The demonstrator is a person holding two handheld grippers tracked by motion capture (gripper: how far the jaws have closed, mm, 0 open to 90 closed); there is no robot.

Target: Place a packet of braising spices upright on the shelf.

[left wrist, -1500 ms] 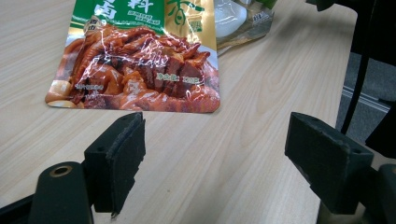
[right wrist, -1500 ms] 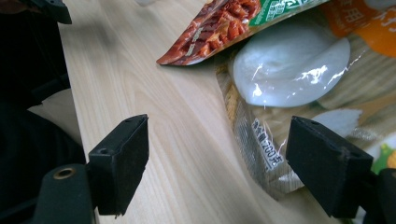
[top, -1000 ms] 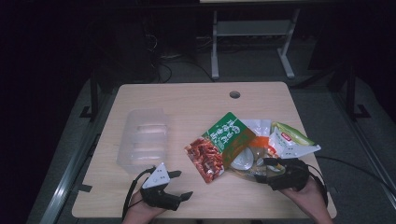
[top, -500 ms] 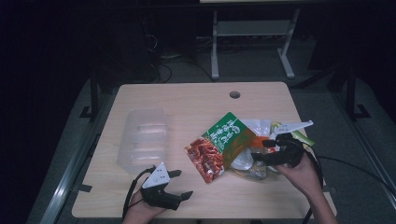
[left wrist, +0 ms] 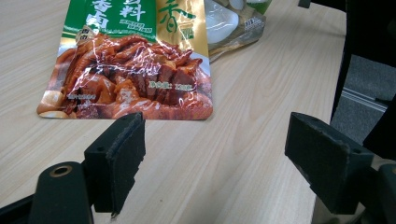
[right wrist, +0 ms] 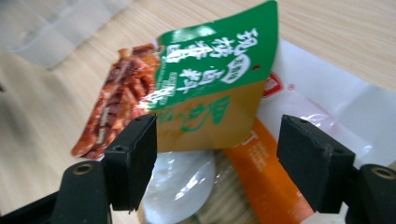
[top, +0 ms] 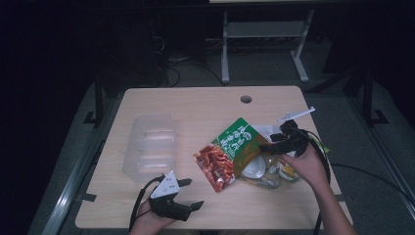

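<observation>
Left gripper (top: 188, 195) rests at near table edge, jaws wide, empty. Clear plastic tray (top: 149, 147) left of centre. Green-and-red foil snack pouch (top: 230, 154) lies mid-table atop other packets; looks light, floppy, slippery; best pinched at flat edge. Chinese lettering, not legible. Right gripper (top: 268, 147) just above pouch, jaws closing slightly, nothing gripped.
</observation>
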